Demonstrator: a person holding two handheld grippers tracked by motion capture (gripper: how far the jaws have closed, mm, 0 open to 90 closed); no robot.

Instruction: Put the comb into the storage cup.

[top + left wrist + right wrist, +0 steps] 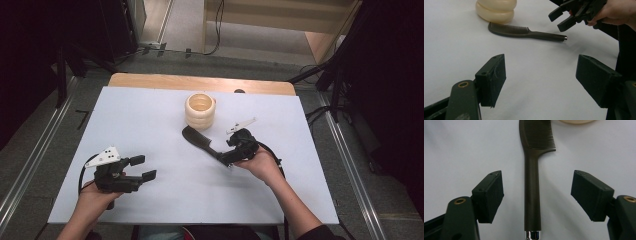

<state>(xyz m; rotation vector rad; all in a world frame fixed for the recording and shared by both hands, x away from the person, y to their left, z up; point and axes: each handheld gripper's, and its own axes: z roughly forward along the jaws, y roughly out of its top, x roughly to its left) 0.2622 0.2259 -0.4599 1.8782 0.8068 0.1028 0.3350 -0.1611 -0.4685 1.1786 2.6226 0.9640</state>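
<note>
A dark brown comb (200, 140) lies flat on the white table, its toothed head toward a cream ribbed cup (200, 111). My right gripper (227, 159) hovers open at the comb's handle end; in the right gripper view the handle (532, 195) runs up between the two spread jaws, touching neither, and its metal cap (532, 235) is at the bottom. My left gripper (142, 168) is open at the front left of the table, nothing between its jaws. The left gripper view has the comb (524, 32), the cup (496, 10) and the right gripper (562, 17) farther off.
The white table top (150, 115) sits on a wooden board whose far edge shows behind it. Metal rails run along the floor on both sides, and cables and dark stands lie beyond the far edge. Bare surface lies between the two grippers.
</note>
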